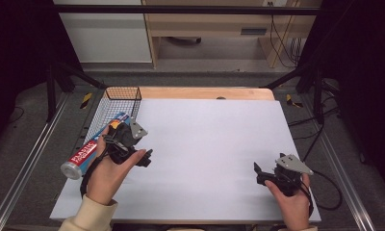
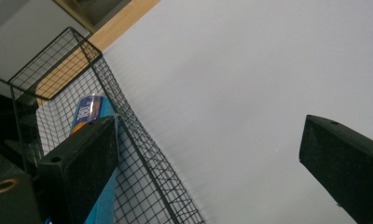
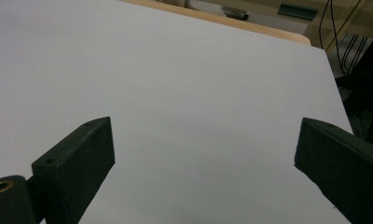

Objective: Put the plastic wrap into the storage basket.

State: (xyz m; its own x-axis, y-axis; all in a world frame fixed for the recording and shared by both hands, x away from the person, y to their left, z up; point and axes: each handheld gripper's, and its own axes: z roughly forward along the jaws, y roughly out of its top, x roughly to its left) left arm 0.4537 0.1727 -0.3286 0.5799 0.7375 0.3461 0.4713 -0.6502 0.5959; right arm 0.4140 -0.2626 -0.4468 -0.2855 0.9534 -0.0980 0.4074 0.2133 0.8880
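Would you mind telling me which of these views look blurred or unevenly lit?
Left gripper view: wire basket mesh smeared by motion blur. Right gripper view: sharp, evenly lit white sheet. High view: bright table, surroundings dark.

Item: blue cylindrical tube [image 1: 92, 147], lying in the wire basket [image 1: 114, 94] at the table's left edge.

Legible text, high view: white capital letters on a red band running along the tube's side, reading "PLASTIC"; a second, smaller line beneath it is too small to make out.

Legible text, left gripper view: the tube [image 2: 89, 109] shows a dark blue panel with white lettering near its far end, blurred and unreadable behind the mesh.

No other text, number or sign can be read on any surface.
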